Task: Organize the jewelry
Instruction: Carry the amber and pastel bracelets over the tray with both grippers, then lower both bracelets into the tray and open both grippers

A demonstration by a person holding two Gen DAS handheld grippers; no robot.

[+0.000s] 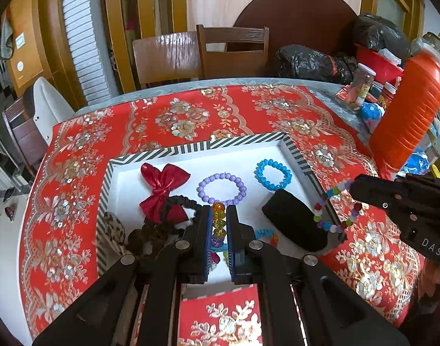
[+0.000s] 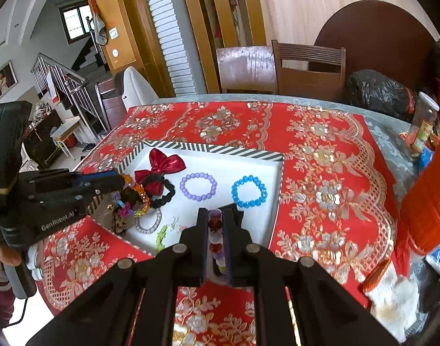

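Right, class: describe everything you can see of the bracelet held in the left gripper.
The bracelet is a loop of faceted, translucent beads, plastic or glass by their look, in orange, yellow, blue, purple, pink and green. The left gripper is shut on it: one stretch sits pinched between the blue-edged fingers while the rest dangles over the near-left part of the striped-rimmed white tray, above a black scrunchie. Whether it touches anything below cannot be told.
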